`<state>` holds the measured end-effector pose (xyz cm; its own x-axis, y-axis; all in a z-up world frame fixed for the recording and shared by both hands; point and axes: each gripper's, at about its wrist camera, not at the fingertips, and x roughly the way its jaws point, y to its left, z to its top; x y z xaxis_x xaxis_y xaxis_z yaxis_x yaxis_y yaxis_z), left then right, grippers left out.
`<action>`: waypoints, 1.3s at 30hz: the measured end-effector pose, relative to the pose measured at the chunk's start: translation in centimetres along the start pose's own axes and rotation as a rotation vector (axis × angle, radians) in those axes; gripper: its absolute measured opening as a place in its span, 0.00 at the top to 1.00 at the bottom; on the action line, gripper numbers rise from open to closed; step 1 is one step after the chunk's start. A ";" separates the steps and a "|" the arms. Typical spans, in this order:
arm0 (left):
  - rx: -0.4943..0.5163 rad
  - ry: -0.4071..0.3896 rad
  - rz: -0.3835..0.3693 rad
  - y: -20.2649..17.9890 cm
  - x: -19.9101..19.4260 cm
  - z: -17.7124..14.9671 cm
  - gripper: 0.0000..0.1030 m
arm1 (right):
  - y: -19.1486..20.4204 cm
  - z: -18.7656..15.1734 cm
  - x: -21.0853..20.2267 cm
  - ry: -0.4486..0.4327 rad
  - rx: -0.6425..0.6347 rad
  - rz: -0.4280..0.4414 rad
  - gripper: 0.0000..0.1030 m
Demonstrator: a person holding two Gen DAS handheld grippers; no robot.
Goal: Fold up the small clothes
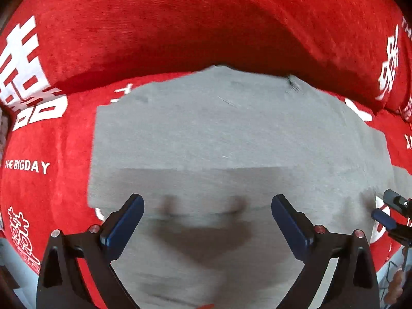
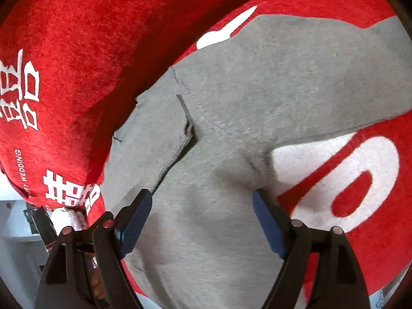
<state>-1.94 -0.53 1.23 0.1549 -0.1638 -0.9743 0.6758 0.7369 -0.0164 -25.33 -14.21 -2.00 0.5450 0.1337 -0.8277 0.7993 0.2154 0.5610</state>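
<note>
The grey garment [image 1: 231,139] lies flat on the red printed cover [image 1: 180,20], one fold line across it, while the left gripper [image 1: 207,206] and right gripper [image 2: 202,200] hang above it, jaws spread and empty, presumably to let the fold settle.

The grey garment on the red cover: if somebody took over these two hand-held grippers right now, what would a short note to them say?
Left gripper: open, nothing between its jaws, above the grey garment.
Right gripper: open, holding nothing, over the garment's edge near a ribbed hem.
The garment lies spread on the red cover with white lettering; a straight layer edge runs across it in the left wrist view, so it looks at least partly folded.
Left, as far as I can judge: check the fold lies flat, make any further fold, and tidy the loose flap by the hem.
</note>
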 end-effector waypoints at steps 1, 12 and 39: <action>0.006 0.010 0.005 -0.7 0.2 0.0 0.03 | -0.2 0.1 -0.2 0.000 0.001 0.000 0.19; 0.029 0.037 -0.015 -7.1 2.1 2.0 0.03 | -4.7 1.2 -3.2 -0.037 0.068 -0.005 0.19; 0.292 0.068 -0.093 -17.8 3.0 -0.5 0.03 | -20.5 3.0 -11.5 -0.298 0.480 0.062 0.19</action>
<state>-13.89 -13.83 -1.47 0.0406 -0.1700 -0.9846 0.8648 0.4995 -0.0506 -47.24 -23.04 -4.00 0.5867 -0.1614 -0.7935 0.7514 -0.2569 0.6078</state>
